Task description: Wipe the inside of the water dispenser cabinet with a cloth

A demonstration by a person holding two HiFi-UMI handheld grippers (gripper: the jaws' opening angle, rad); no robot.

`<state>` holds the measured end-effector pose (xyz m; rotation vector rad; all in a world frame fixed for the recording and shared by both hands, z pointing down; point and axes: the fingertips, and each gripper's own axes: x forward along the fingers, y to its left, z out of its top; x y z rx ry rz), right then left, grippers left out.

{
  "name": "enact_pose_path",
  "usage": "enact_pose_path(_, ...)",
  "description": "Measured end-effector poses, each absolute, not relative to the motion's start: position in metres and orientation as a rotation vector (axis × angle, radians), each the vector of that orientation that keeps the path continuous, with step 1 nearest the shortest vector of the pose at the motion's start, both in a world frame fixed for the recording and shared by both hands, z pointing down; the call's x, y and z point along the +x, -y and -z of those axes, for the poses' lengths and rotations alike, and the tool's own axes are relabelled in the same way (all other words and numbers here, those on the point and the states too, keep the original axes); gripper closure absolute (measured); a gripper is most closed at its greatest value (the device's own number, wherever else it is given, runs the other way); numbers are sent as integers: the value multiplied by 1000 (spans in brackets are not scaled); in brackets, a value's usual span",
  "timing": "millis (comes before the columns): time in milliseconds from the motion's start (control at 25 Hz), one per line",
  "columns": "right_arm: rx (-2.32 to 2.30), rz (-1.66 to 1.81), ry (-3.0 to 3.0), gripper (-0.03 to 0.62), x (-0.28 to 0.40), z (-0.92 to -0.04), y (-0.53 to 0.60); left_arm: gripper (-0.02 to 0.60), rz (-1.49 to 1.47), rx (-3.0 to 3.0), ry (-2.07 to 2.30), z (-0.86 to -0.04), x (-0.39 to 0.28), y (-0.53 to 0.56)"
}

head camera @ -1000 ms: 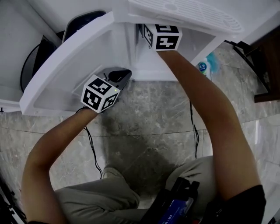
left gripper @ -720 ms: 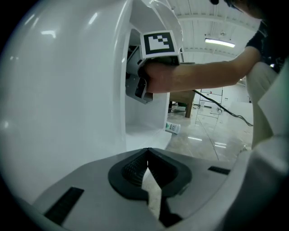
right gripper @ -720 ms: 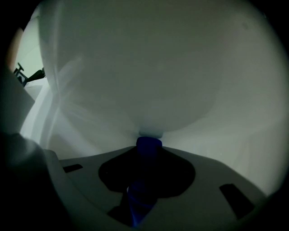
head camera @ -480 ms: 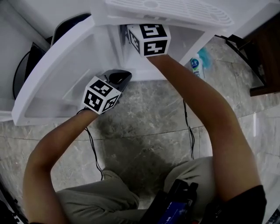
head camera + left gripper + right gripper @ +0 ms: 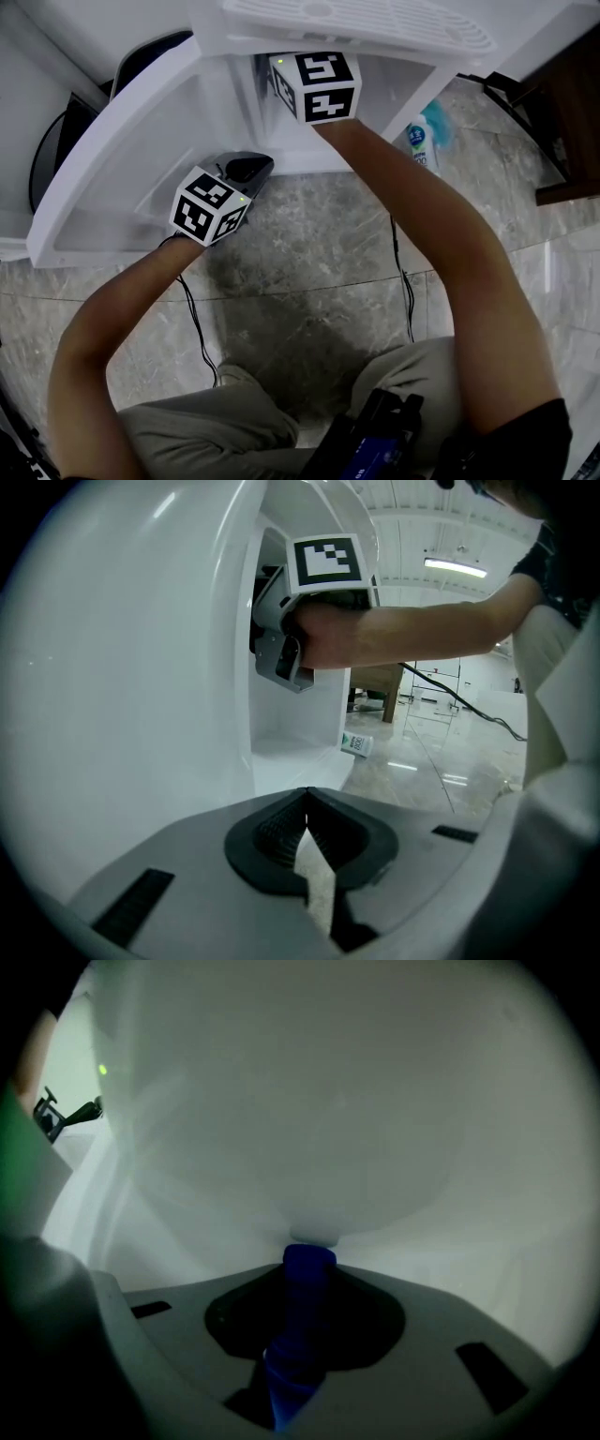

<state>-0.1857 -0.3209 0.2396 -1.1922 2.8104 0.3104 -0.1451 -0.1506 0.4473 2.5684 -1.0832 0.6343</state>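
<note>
The white water dispenser stands with its cabinet door swung open to the left. My right gripper reaches into the cabinet and is shut on a blue cloth, whose front end presses against the white inner wall. In the head view only its marker cube and the forearm show; the jaws are hidden inside. My left gripper is shut and empty, held low by the inner side of the door. In the left gripper view its jaws point toward the cabinet opening.
A small bottle with a green label lies on the grey marble floor to the right of the dispenser. A black cable trails across the floor. A dark wooden piece of furniture stands at the far right.
The head view has shifted a little, so the dispenser sits further left in the picture. Both grippers keep their places; the right one stays inside the cabinet with the cloth.
</note>
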Motion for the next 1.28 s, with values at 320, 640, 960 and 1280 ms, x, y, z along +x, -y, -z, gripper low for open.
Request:
enact_pose_path(320,-1177,-319,-2824,511,-186,-241,322,572,-595,2577,1062,-443,-131,155)
enact_pose_path(640,-1212,-319,-2793,511,-188,-237,341,572,-633,2571,1057,-451,-137,153)
enact_pose_path(960,-1008,-438,-2971,510,-184,-254,294,572,-450,2587,1002,-425,-121,159)
enact_pose_path(1280,-795,-403,-3163,508,-132,-284,228,572,-357,2676,1008,-388,-98,168)
